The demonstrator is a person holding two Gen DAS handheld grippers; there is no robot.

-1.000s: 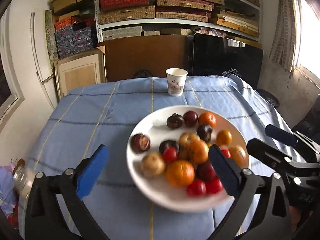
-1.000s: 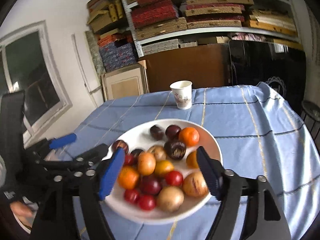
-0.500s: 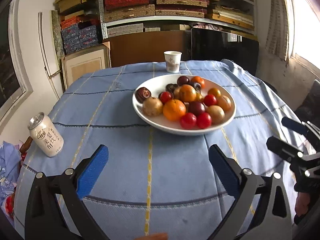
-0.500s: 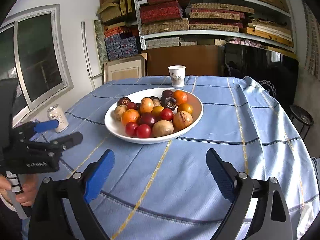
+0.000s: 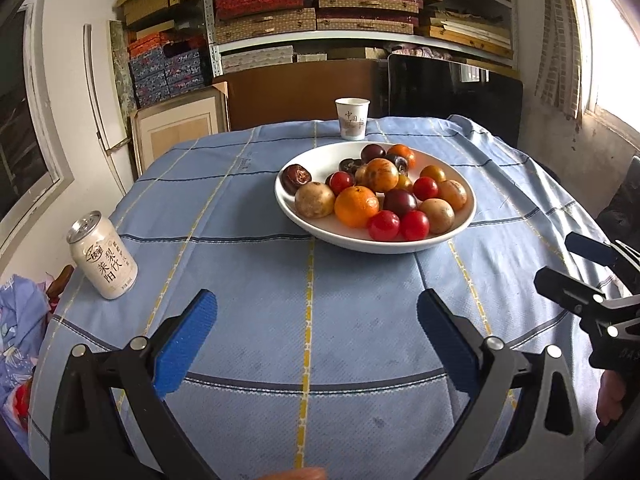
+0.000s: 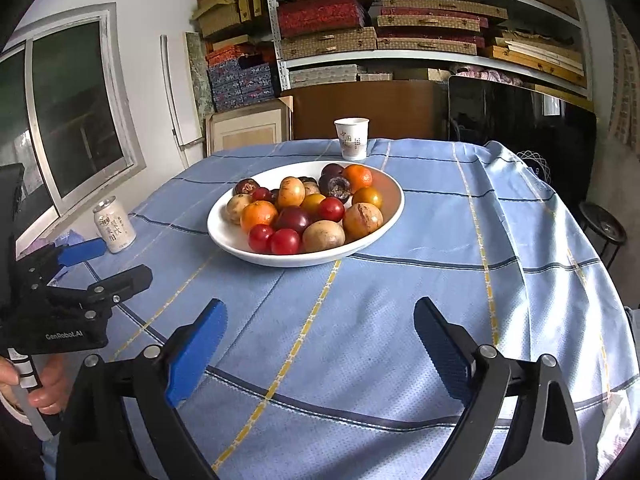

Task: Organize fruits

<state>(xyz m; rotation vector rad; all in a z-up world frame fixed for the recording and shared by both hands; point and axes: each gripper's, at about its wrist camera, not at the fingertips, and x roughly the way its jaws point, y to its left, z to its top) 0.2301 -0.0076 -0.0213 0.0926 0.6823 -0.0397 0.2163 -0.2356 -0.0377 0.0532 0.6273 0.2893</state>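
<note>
A white plate (image 5: pixel 316 229) stands on the blue checked tablecloth and holds several fruits. Among them are an orange (image 5: pixel 356 206), red cherry tomatoes (image 5: pixel 384 225), dark plums (image 5: pixel 400 202) and tan round fruits (image 5: pixel 314 200). My left gripper (image 5: pixel 316 304) hangs open over bare cloth, well short of the plate, with nothing between its blue pads. My right gripper (image 6: pixel 320 308) is also open and empty, near the front of the table with the plate (image 6: pixel 280 260) ahead of it. Each gripper shows at the edge of the other's view, the left gripper (image 6: pixel 120 260) held by a hand.
A white drink can (image 5: pixel 103 258) stands at the table's left edge. Behind the plate near the far edge is a paper cup (image 5: pixel 352 118). The cloth (image 6: pixel 540 240) drapes over the right side. Shelves of boxes, a framed panel and a dark screen line the back wall.
Both grippers have drawn back from over the plate toward the table's front. The plate now lies farther ahead, the can has come into view, and the right jaws stand wider.
</note>
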